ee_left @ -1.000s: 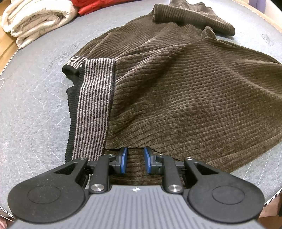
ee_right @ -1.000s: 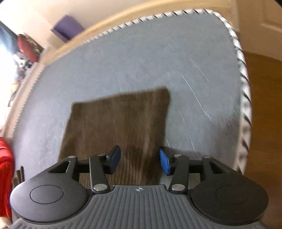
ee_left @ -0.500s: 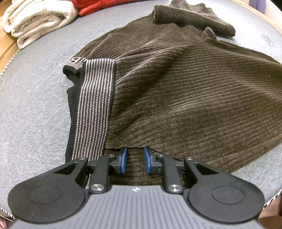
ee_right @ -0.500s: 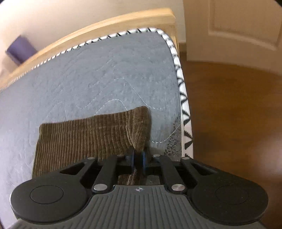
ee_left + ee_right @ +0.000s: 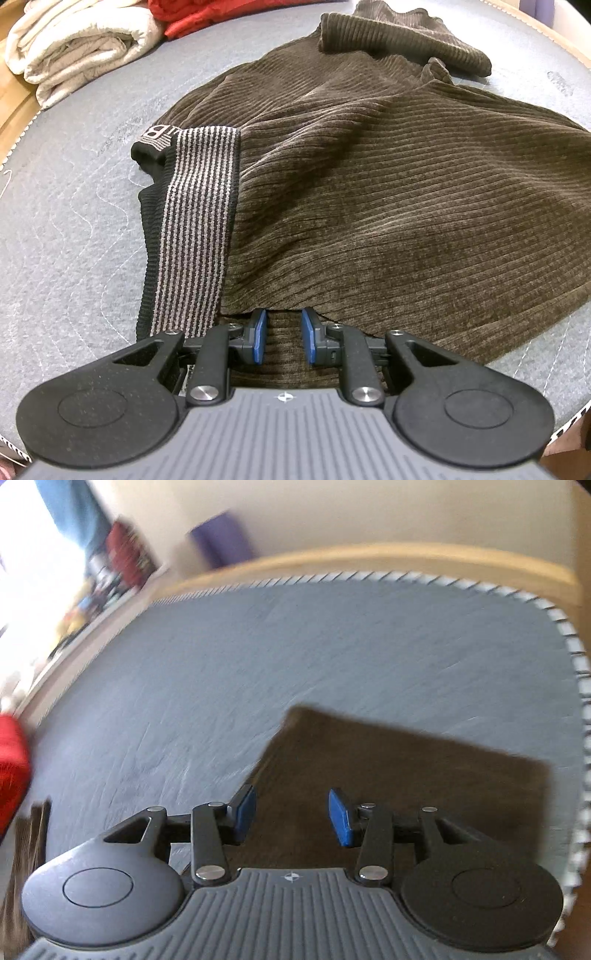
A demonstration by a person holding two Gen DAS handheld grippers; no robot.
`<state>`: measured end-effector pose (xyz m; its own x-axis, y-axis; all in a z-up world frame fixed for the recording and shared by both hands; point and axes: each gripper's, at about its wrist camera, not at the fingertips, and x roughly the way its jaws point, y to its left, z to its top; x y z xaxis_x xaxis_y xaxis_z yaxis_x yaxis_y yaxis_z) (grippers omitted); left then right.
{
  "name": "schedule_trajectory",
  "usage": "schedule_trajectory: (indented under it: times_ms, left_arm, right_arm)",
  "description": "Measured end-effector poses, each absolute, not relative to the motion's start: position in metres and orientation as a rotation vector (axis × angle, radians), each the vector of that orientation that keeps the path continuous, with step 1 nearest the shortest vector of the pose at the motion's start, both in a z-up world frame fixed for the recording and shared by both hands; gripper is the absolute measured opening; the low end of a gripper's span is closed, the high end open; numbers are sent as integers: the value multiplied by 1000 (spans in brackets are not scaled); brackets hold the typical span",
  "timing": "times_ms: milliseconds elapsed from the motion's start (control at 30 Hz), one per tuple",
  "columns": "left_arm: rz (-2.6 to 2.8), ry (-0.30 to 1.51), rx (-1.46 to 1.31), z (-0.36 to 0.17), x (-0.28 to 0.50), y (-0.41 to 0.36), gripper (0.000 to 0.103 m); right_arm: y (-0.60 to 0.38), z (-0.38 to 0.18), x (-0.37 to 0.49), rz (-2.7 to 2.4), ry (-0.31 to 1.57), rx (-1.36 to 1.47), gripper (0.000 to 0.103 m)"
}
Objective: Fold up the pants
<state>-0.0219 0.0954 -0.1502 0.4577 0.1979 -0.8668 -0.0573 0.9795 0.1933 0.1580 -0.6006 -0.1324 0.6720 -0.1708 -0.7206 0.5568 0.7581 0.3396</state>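
I see the grey quilted mattress (image 5: 74,236) carrying everything, its zigzag-trimmed edge (image 5: 578,686) curving round on my right-hand camera with a wooden frame (image 5: 369,555) beyond it. The brown corduroy pants (image 5: 388,206) lie spread across the mattress toward its near edge, rumpled, the striped waistband (image 5: 195,236) turned out on their left side and a folded-over leg end (image 5: 402,40) at the far edge. On the right wrist view, which is blurred, a flat brown pant leg (image 5: 424,786) reaches toward the trimmed edge. At the far left corner I make out a cream folded bundle (image 5: 77,48) with red cloth (image 5: 221,14) beside it. My left gripper (image 5: 283,334) sits low at the pants' near hem, its blue pads (image 5: 258,336) narrowly apart with corduroy between them, though I cannot tell if they pinch it. My right gripper (image 5: 291,818) is above the pant leg, its pads (image 5: 341,821) wide apart, nothing in them.
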Motion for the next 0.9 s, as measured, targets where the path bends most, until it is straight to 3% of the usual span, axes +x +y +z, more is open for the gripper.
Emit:
schedule_trajectory:
  times_ms: [233, 267, 400, 533, 700, 833, 900]
  left_arm:
    - [137, 1061, 128, -150, -28, 101, 23]
    - [135, 1060, 125, -150, -28, 102, 23]
    - [132, 1057, 123, -149, -29, 103, 23]
    - [129, 1053, 122, -149, -30, 104, 23]
    - [127, 1051, 115, -149, -31, 106, 23]
    - [133, 1050, 117, -149, -31, 104, 23]
    - [137, 1049, 123, -149, -31, 103, 23]
  right_arm:
    - [-579, -153, 208, -413, 775, 442, 53]
    - [-572, -154, 215, -440, 789, 375, 50]
    - [-560, -155, 236, -541, 830, 207, 8]
    - [-582, -133, 227, -685, 637, 269, 4]
    - [-615, -159, 228, -551, 727, 436, 10]
    - [-623, -144, 205, -519, 666, 384, 40]
    - [-631, -136, 188, -534, 621, 385, 41]
